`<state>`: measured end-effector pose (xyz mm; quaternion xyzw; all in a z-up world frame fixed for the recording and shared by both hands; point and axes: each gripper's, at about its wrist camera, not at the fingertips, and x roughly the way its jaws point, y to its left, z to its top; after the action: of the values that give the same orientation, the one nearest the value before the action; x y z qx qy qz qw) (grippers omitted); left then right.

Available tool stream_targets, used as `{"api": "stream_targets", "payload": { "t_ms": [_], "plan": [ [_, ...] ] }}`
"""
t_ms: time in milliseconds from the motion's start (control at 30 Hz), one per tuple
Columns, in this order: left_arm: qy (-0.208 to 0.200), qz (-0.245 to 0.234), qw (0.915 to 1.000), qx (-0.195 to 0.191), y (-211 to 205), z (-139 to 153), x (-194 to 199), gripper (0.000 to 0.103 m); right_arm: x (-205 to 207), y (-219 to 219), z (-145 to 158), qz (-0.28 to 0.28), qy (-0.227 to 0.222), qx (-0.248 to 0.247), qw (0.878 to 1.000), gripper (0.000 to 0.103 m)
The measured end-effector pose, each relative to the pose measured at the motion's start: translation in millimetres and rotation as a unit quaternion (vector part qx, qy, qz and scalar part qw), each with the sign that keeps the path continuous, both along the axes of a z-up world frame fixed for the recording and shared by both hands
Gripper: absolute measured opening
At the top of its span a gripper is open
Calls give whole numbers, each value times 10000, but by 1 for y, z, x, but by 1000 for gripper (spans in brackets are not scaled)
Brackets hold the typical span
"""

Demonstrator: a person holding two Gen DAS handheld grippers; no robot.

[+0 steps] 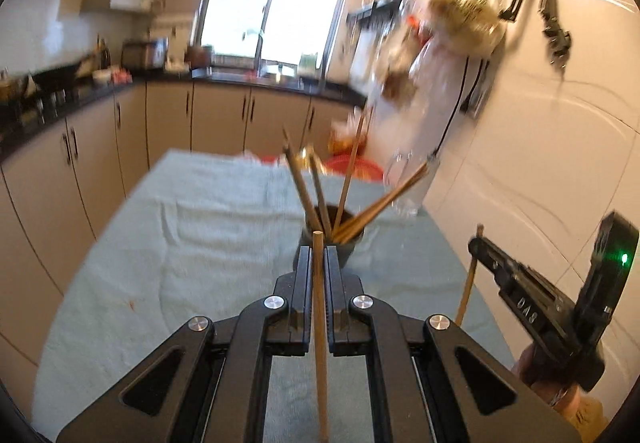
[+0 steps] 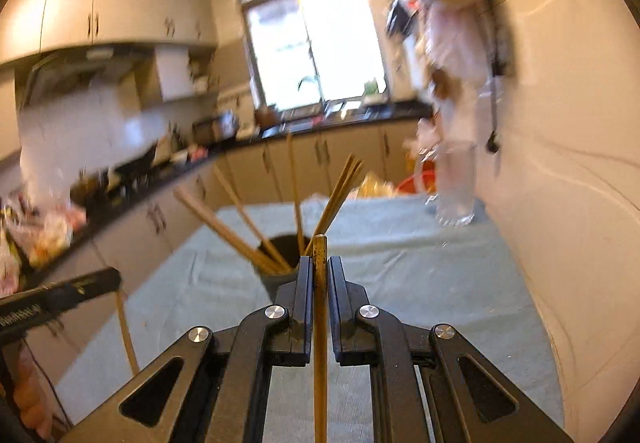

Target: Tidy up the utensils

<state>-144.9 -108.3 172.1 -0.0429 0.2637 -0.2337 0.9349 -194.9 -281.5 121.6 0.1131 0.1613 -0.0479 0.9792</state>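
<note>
Clamped upright in your left tongs (image 1: 319, 255) is one chopstick (image 1: 320, 323) — your right tongs (image 2: 320, 263) pinch another (image 2: 320, 323). Both point at the dark holder (image 1: 334, 239) just ahead on the tabletop (image 1: 160, 243), its sticks fanning outward — left looks nearer.

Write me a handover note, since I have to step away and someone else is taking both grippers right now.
Left gripper: shut on one chopstick, held upright near the dark cup.
Right gripper: shut on another chopstick, also upright, just in front of the cup.
The cup stands on the green towel covering the table; several chopsticks already lean inside it.
A glass stands beyond, by the wall.
Left: probably drop both held chopsticks into the cup.
</note>
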Motion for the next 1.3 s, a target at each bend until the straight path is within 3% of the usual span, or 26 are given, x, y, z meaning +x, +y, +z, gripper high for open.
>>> {"api": "stream_targets", "payload": {
  "t_ms": [133,233,533,800,1300],
  "plan": [
    [-77,78,9998,180,-1,-6,-7,5,-18,9,-4,-250,-217,-322,9989,8],
    [21,67,10000,38,6,-4,-12,5,-34,9,4,-229,-269,-327,9988,8],
    [36,15,10000,-72,16,3,-34,5,-63,2,17,-188,-43,-532,9984,9],
    [-14,-120,9999,-44,11,11,-46,5,-74,-9,23,-3,97,-177,9998,9],
    [-139,-225,9996,-103,11,27,-58,5,-83,-10,30,70,-4,-20,10000,8]
  ]
}}
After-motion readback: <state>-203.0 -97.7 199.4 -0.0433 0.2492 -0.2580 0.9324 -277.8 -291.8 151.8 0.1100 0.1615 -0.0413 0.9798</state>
